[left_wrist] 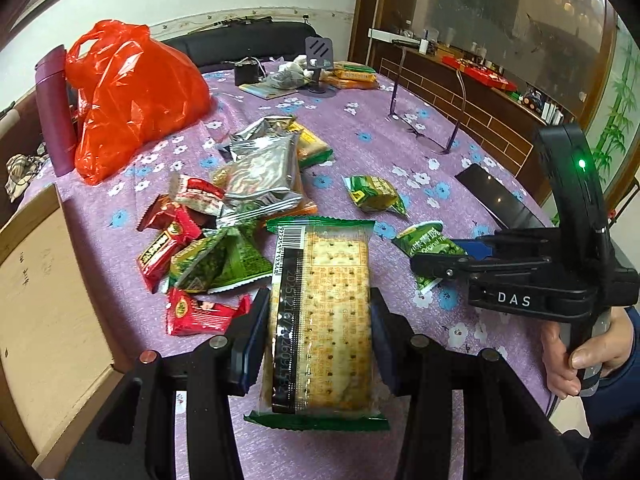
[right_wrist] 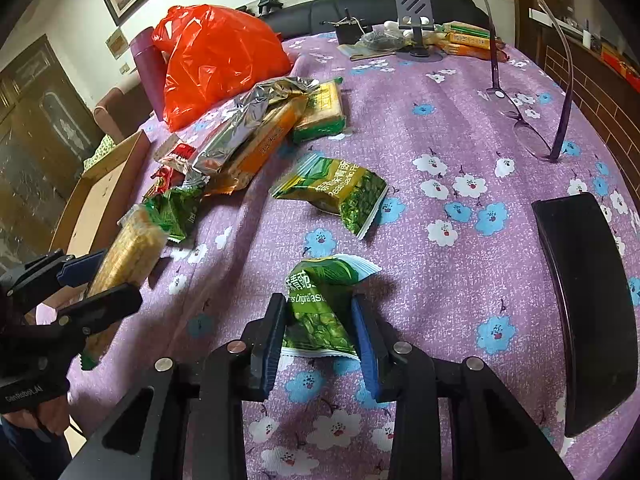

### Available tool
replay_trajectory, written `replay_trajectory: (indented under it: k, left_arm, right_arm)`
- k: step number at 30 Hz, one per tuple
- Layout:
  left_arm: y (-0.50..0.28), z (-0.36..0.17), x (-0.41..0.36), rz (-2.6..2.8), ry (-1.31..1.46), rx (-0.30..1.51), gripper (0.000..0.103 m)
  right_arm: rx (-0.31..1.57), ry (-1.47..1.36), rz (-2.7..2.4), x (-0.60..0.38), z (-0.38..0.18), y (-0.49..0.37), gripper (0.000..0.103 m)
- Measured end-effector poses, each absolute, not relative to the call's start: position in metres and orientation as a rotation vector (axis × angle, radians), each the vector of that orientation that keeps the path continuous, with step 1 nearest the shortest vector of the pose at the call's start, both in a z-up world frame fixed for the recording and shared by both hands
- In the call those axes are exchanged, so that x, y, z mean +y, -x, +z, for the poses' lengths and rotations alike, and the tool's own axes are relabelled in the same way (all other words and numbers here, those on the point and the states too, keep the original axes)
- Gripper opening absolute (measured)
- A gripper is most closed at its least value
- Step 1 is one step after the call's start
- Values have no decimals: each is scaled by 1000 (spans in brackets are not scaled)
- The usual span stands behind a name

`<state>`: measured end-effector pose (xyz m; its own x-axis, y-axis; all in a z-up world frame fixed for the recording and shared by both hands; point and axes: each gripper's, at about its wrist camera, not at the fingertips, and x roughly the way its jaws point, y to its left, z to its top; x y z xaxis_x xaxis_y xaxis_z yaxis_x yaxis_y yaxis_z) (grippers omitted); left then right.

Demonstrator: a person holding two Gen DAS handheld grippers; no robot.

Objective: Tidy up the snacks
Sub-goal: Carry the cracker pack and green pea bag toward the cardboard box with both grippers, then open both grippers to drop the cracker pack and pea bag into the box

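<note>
Left gripper [left_wrist: 320,320] up close, jaws clamped on the long sides of a cracker pack [left_wrist: 320,320], holding it clear above the purple flowered surface [left_wrist: 400,140]. The right gripper [right_wrist: 320,336] has its jaws closed against a green pea packet [right_wrist: 320,308] that lies on the cloth. Just beyond it lies a second green pea packet [right_wrist: 336,188]. Off to the left, the snack heap: red sweets [left_wrist: 172,240], silver foil bags [left_wrist: 260,184], an orange pack [right_wrist: 264,140]. Farther back, an orange plastic bag [left_wrist: 132,96], spectacles [right_wrist: 532,132], a phone stand [right_wrist: 416,12].
</note>
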<state>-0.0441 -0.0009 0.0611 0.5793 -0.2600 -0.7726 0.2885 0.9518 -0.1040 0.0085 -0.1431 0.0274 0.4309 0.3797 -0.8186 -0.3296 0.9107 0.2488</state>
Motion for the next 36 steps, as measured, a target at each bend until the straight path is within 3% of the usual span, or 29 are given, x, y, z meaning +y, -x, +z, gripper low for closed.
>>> replay_trajectory:
  k: [10, 20, 36]
  left_arm:
    - [49, 81, 41, -266, 34, 848, 46]
    - [56, 108, 141, -82, 110, 791, 46]
    - [3, 90, 297, 163, 175, 911, 46]
  right_arm:
    - [963, -82, 506, -124, 70, -2, 33]
    - [949, -17, 698, -20, 109, -16, 33]
    - [1057, 33, 859, 179, 97, -81, 33]
